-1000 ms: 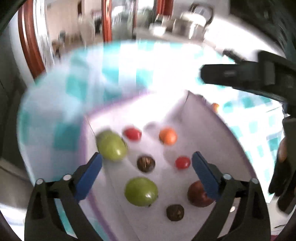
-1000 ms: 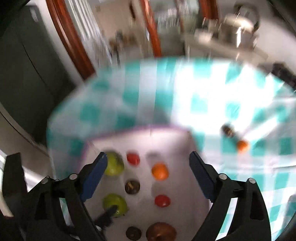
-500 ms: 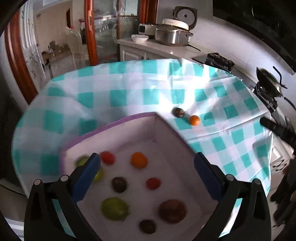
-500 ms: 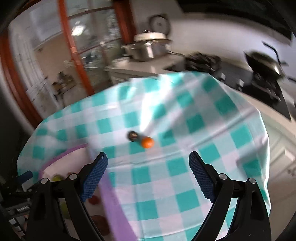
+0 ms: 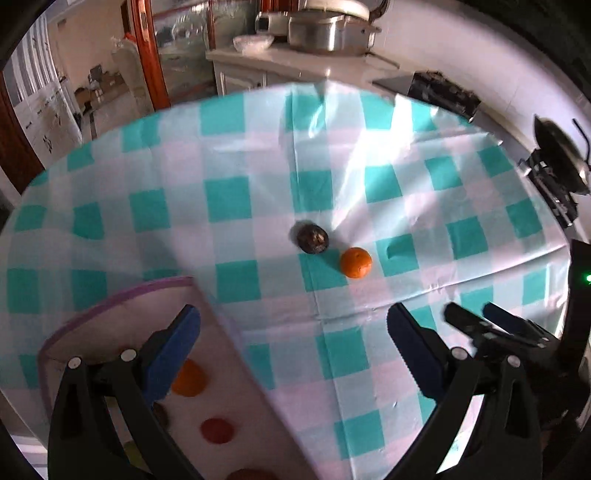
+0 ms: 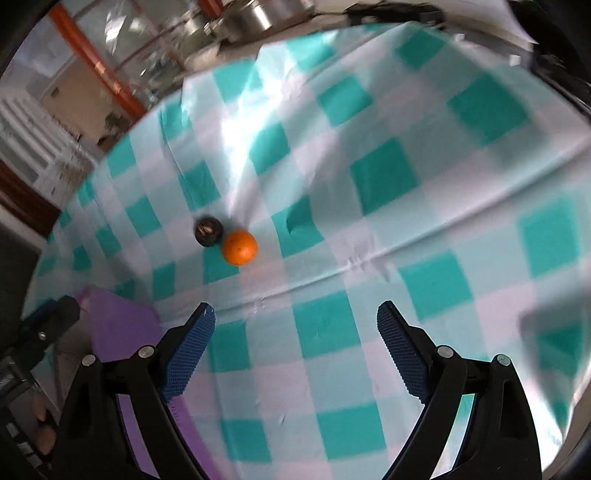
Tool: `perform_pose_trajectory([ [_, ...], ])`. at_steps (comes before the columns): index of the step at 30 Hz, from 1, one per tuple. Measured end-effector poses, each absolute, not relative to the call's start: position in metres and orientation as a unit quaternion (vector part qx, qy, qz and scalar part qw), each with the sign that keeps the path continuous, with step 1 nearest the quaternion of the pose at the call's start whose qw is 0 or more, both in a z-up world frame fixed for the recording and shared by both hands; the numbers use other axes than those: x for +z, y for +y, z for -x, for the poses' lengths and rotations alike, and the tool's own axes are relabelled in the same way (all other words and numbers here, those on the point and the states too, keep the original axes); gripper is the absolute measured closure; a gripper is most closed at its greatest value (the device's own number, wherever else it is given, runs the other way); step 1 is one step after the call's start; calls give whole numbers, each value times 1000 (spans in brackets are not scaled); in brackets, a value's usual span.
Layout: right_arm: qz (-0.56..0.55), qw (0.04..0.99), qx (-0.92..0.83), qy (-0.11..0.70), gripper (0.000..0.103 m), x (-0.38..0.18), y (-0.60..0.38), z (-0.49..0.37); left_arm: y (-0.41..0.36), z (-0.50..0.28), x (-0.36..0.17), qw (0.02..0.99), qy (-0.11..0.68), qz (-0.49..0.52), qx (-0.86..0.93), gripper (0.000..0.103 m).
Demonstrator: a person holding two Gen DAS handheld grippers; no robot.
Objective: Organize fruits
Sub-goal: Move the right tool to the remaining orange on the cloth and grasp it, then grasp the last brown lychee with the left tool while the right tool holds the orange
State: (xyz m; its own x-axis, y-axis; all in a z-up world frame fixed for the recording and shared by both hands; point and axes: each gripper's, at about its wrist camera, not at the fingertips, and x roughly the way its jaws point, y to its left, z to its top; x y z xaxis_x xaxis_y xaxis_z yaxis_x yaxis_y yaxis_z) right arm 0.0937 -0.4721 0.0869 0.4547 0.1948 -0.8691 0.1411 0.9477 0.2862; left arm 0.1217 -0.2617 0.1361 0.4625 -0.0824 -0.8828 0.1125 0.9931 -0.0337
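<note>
A small orange (image 5: 355, 262) and a dark brown round fruit (image 5: 312, 239) lie side by side on the teal-checked tablecloth; both also show in the right wrist view, the orange (image 6: 239, 247) and the dark fruit (image 6: 208, 231). A purple-rimmed white box (image 5: 110, 299) at lower left holds an orange fruit (image 5: 188, 378) and a red one (image 5: 217, 430). My left gripper (image 5: 291, 343) is open and empty, above the box's right wall. My right gripper (image 6: 295, 339) is open and empty over the cloth, short of the two loose fruits.
The purple box corner (image 6: 118, 325) sits at the right wrist view's lower left. A kitchen counter with pots (image 5: 325, 29) stands behind the table; a stove with a pan (image 5: 557, 155) is at the right. The right gripper's body (image 5: 517, 332) shows at the left view's right.
Both grippers have swung away from the box's inside toward the right, over the cloth. The two loose fruits are now nearer and more central in both views.
</note>
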Motion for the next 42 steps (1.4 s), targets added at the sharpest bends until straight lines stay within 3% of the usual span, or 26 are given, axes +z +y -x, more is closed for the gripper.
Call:
perform_pose_trajectory([
  [10, -54, 827, 111, 549, 16, 34, -409, -166, -272, -145, 103, 838, 545, -21, -7, 2],
  [18, -9, 817, 121, 563, 33, 15, -387, -207, -278, -150, 97, 832, 553, -33, 14, 2],
  [28, 42, 828, 165, 534, 48, 11, -380, -195, -288, -157, 82, 818, 573, -19, 37, 2],
  [30, 21, 826, 186, 531, 60, 12, -387, -192, -291, -158, 79, 816, 577, -17, 38, 2],
  [31, 8, 824, 190, 534, 61, 12, -392, -191, -292, -158, 78, 816, 576, -11, 39, 2],
  [38, -127, 808, 195, 541, 61, 12, -455, -172, -303, -162, 64, 809, 587, 18, 26, 1],
  [42, -151, 803, 200, 541, 61, 11, -476, -160, -319, -170, 56, 810, 587, 8, 14, 2],
])
